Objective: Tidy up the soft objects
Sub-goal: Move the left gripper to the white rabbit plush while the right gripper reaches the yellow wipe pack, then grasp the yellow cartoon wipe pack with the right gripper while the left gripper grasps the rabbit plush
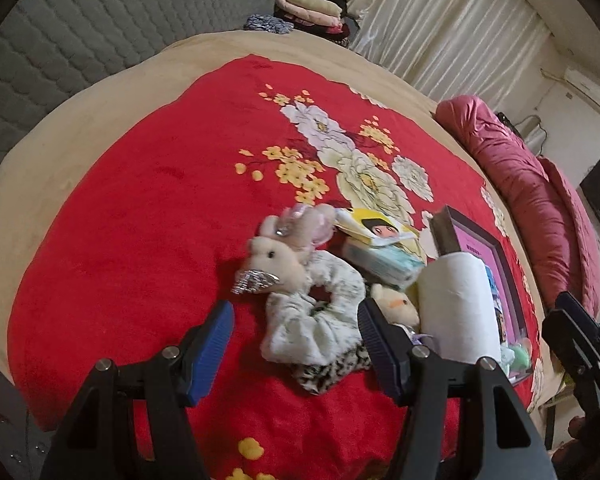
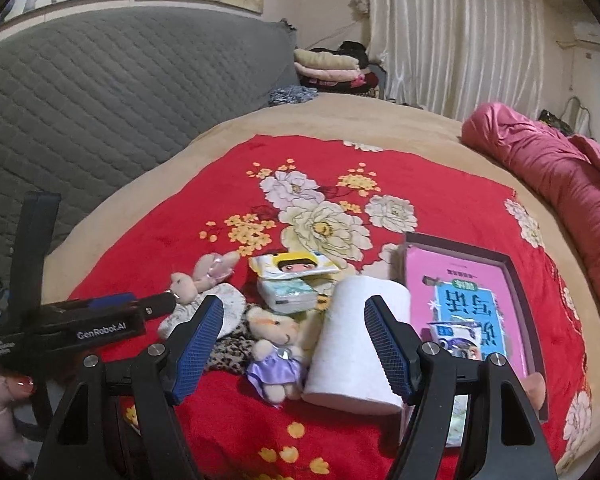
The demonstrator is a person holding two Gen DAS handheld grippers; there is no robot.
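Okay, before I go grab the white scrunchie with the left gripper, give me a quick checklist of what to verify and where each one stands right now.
1. Left gripper open: ok, jaws spread, nothing between them.
2. Aligned with white scrunchie: ok, it lies between the fingers' line.
3. Scrunchie free of neighbours: not ok, pink plush bunny rests on it, leopard scrunchie partly under it.
4. Right gripper out of the way: ok, open, in front of the toilet paper roll.
5. Box has room: cannot tell.
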